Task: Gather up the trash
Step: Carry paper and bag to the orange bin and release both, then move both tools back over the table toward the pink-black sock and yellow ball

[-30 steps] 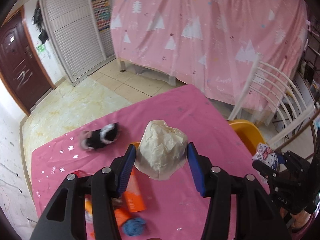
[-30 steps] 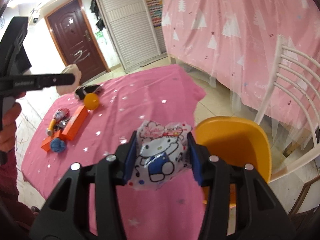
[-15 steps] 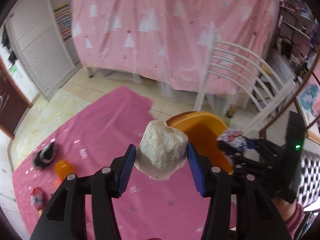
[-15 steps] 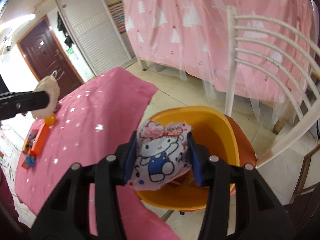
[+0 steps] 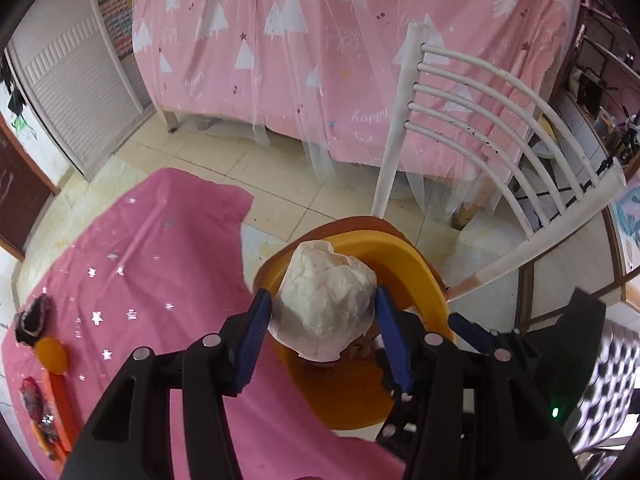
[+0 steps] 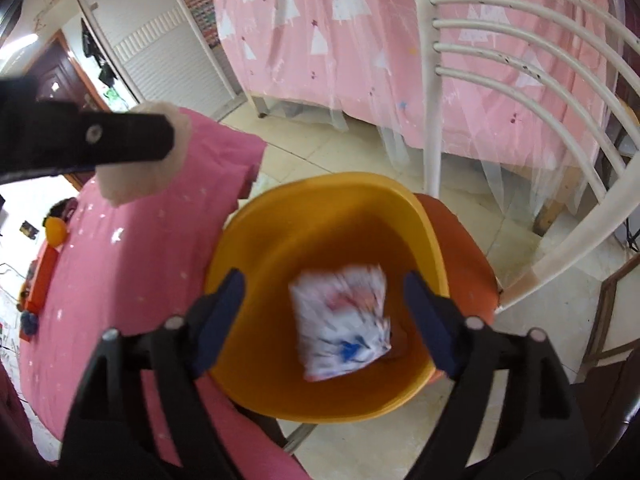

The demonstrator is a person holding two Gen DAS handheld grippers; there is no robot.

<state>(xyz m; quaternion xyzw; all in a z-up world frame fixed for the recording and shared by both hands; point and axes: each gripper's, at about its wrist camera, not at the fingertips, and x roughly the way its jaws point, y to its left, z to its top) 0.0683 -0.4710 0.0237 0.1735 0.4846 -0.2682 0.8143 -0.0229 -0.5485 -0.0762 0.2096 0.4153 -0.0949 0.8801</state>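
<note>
My left gripper (image 5: 322, 296) is shut on a crumpled beige paper ball (image 5: 320, 276) and holds it over the near rim of the orange bin (image 5: 404, 246); its jaws are starting to open, with the pads still on the paper. My right gripper (image 6: 324, 280) hangs over the bin (image 6: 320, 184) with its jaws opening wide. A white cartoon snack packet (image 6: 344, 320), blurred, drops free between them into the bin. The right wrist view has the paper ball (image 6: 140, 184) at upper left, behind a black finger (image 6: 120, 140) of the left gripper.
The bin stands on the orange seat (image 6: 460, 248) of a white slatted chair (image 5: 480, 120), beside the pink-clothed table (image 5: 140, 260). On the table's far left lie an orange ball (image 5: 52, 354), a black-and-white item (image 5: 34, 314) and an orange box (image 5: 60, 400). Behind hangs a pink drape.
Both grippers swung from over the table to over the orange bin. The right jaws spread and let go of the cartoon packet, which now falls into the bin. The left still holds the paper ball.
</note>
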